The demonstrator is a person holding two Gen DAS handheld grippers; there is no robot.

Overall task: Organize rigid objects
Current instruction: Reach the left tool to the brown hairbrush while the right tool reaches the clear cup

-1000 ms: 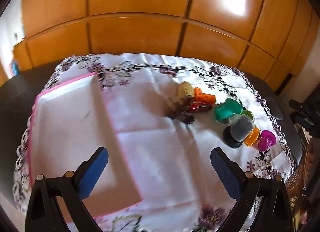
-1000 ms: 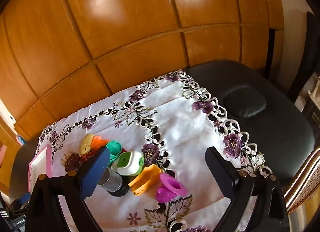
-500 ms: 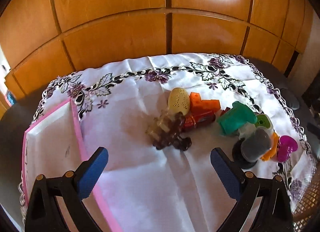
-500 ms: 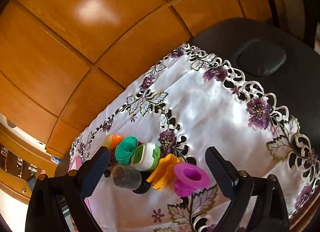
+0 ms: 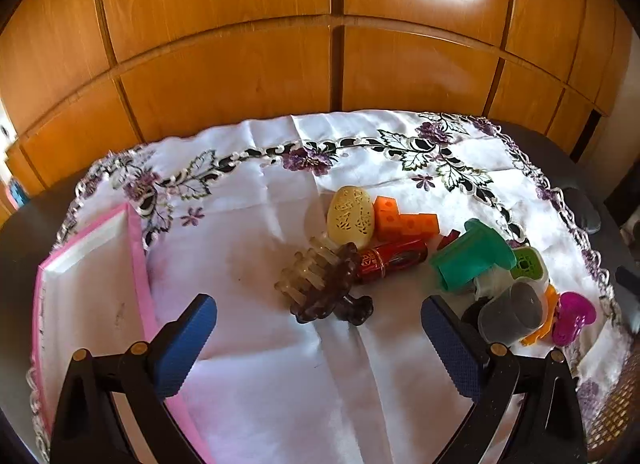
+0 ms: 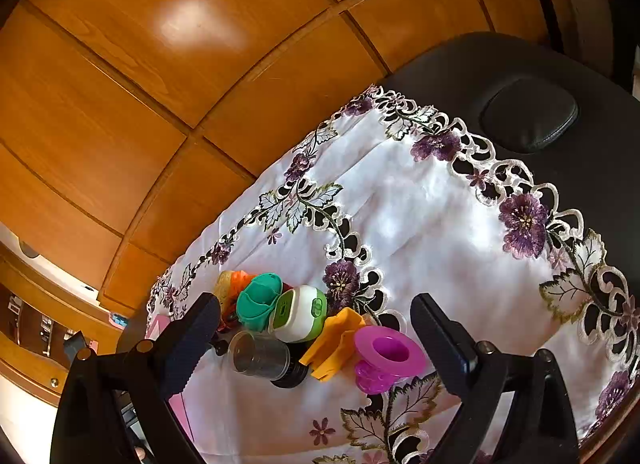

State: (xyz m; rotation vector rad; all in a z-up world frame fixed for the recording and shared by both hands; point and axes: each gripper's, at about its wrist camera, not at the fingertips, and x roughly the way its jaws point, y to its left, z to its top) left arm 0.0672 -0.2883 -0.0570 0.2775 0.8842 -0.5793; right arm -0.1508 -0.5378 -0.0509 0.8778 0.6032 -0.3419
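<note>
A cluster of small rigid objects lies on the white embroidered cloth (image 5: 280, 364). The left wrist view shows a brown toothed comb piece (image 5: 324, 284), a cream oval (image 5: 351, 218), orange cheese-like blocks (image 5: 404, 222), a red can (image 5: 394, 260), a teal piece (image 5: 470, 264), a grey cup (image 5: 510, 314) and a magenta spool (image 5: 572, 316). My left gripper (image 5: 320, 348) is open, just in front of the comb piece. My right gripper (image 6: 316, 348) is open, with the grey cup (image 6: 260, 356), a white-green case (image 6: 298, 314), an orange piece (image 6: 336, 342) and the magenta spool (image 6: 386, 356) between its fingers' lines.
A pink-edged white tray (image 5: 88, 296) lies at the cloth's left end. Wooden cabinet doors (image 5: 332, 64) rise behind the table. The dark table top (image 6: 560, 76) carries a black oval pad (image 6: 530, 114) beyond the cloth's right edge.
The left view has swung right and closer, so the comb piece is now centred and the tray sits at the left edge. The right gripper has tilted and come nearer the toys.
</note>
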